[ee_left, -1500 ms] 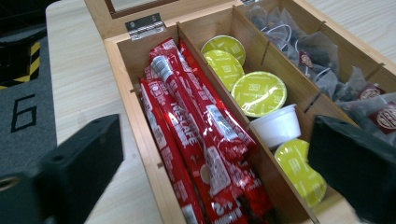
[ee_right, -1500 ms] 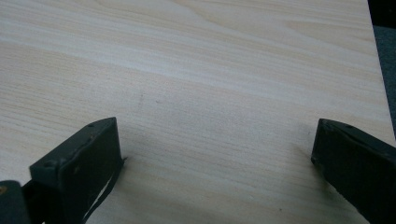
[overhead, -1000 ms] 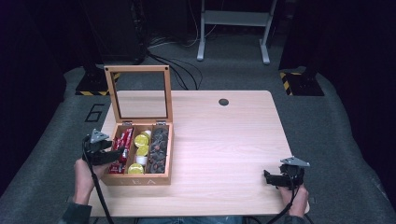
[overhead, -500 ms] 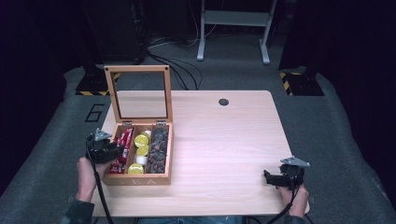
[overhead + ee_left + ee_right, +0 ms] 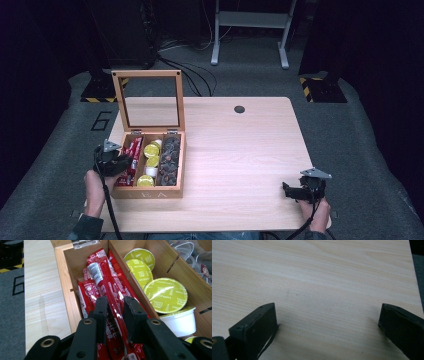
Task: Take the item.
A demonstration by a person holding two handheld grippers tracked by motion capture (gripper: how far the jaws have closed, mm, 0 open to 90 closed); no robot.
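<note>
An open wooden box (image 5: 150, 192) stands at the table's left with its glass lid (image 5: 150, 100) raised. Its left compartment holds red stick sachets (image 5: 131, 157), the middle one yellow-green capsules (image 5: 150, 160), the right one dark capsules (image 5: 170, 157). My left gripper (image 5: 124, 162) reaches into the left compartment. In the left gripper view it (image 5: 115, 302) is shut on one red sachet (image 5: 98, 272), which lies lengthwise on top of the others. My right gripper (image 5: 287, 191) rests low near the table's front right, and stands open (image 5: 328, 315) over bare wood.
Green-lidded capsules (image 5: 166, 295) sit just beyond a divider to the right of the sachets. A round cable hole (image 5: 239, 109) is at the table's far edge. Bare tabletop (image 5: 240, 150) stretches between the box and the right gripper.
</note>
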